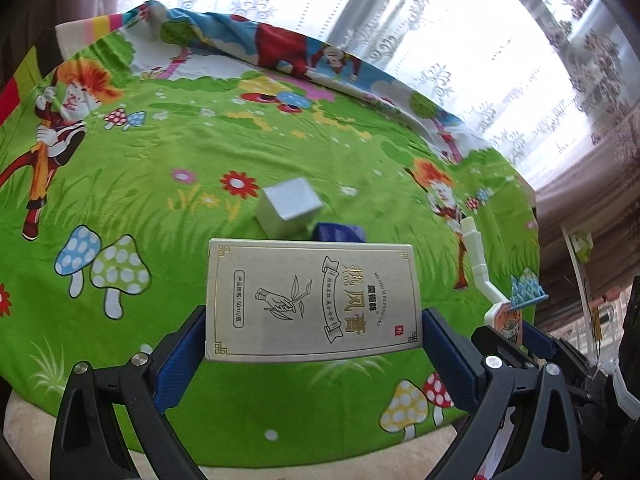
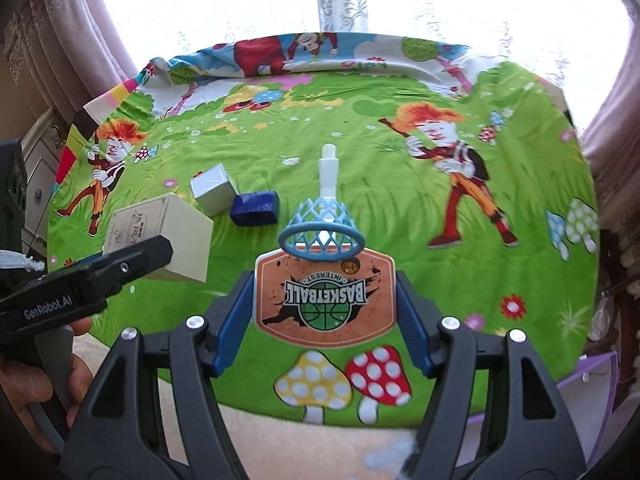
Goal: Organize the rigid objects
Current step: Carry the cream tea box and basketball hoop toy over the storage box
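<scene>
Left gripper (image 1: pixel 314 344): my blue fingers (image 1: pixel 180 354) clamp the cream carton (image 1: pixel 314 300) by its two short sides, lower centre of frame, held above the cartoon cloth (image 1: pixel 160 160). Just beyond its far edge lie the silver cube (image 1: pixel 288 206) and the blue block (image 1: pixel 340 234), side by side on the cloth. Right gripper (image 2: pixel 325 312): fingers pinch the toy basketball hoop (image 2: pixel 324 300) by the backboard edges, centre frame, pale blue rim and white post pointing away.

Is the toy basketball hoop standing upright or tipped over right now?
Tipped over, held off its base. The toy basketball hoop is clamped by its backboard in the right gripper; the lettering reads upside down, and the white pole points away over the cloth.
</scene>
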The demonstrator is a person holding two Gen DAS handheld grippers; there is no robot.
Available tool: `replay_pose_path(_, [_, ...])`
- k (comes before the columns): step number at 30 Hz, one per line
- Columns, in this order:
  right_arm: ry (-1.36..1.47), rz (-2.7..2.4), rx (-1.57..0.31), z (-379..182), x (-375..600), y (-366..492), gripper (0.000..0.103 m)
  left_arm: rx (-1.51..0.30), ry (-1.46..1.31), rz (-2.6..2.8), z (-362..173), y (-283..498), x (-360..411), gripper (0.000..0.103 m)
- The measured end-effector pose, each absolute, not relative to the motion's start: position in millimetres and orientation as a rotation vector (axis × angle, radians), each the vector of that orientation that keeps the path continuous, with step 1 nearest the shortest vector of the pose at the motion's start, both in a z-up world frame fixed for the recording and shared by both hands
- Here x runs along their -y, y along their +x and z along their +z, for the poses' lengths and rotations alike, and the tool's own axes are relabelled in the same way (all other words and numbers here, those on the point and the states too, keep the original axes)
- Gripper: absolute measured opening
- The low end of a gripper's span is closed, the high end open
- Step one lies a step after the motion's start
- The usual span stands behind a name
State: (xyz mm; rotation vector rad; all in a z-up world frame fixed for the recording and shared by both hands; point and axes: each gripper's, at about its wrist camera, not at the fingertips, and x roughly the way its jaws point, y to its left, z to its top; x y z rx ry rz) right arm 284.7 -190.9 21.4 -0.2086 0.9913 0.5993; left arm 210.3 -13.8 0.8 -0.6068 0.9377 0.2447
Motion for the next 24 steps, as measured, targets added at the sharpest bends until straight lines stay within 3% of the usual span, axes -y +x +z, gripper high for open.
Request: replay_pose_path(24, [0.007,0.269,-0.982,35.4,425.5,229.8,0.070,-1.057,-0.286,-0.148,33.8,222.2,202.3,0.101])
